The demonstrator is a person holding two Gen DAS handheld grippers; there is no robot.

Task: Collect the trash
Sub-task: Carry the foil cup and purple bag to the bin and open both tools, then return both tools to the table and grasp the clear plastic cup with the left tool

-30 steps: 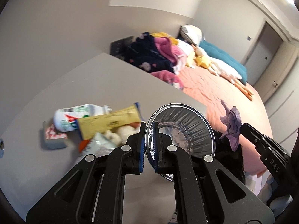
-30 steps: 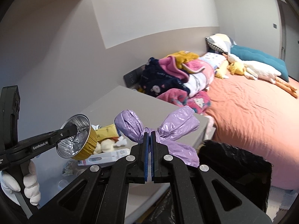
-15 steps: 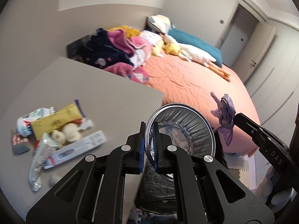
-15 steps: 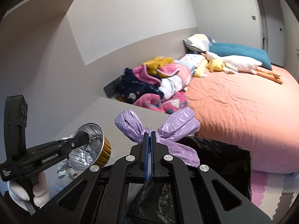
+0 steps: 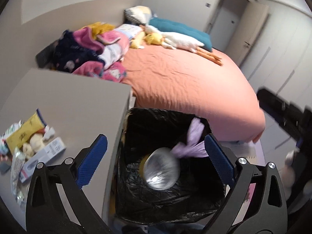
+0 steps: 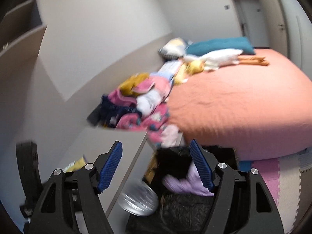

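A bin lined with a black bag [image 5: 148, 206] stands beside the grey table [image 5: 74, 101]. A round foil cup [image 5: 160, 170] and a crumpled purple plastic bag [image 5: 192, 146] are inside the bin, blurred by motion. My left gripper [image 5: 155, 160] is open and empty above the bin. My right gripper [image 6: 156, 166] is open and empty above the bin [image 6: 183, 210]; the foil cup [image 6: 138, 199] and purple bag [image 6: 185, 183] show below it. Several pieces of trash [image 5: 29, 144] lie on the table's left part.
An orange bed [image 5: 187, 85] with a clothes pile [image 5: 91, 48], pillows and a plush goose lies behind the bin. Pink and white floor mats [image 6: 276, 177] lie right of the bin. The right gripper's body [image 5: 282, 113] shows at right.
Both grippers have opened. The foil cup left my left gripper and the purple bag left my right gripper; both dropped into the bin. Both views now look down on the bin.
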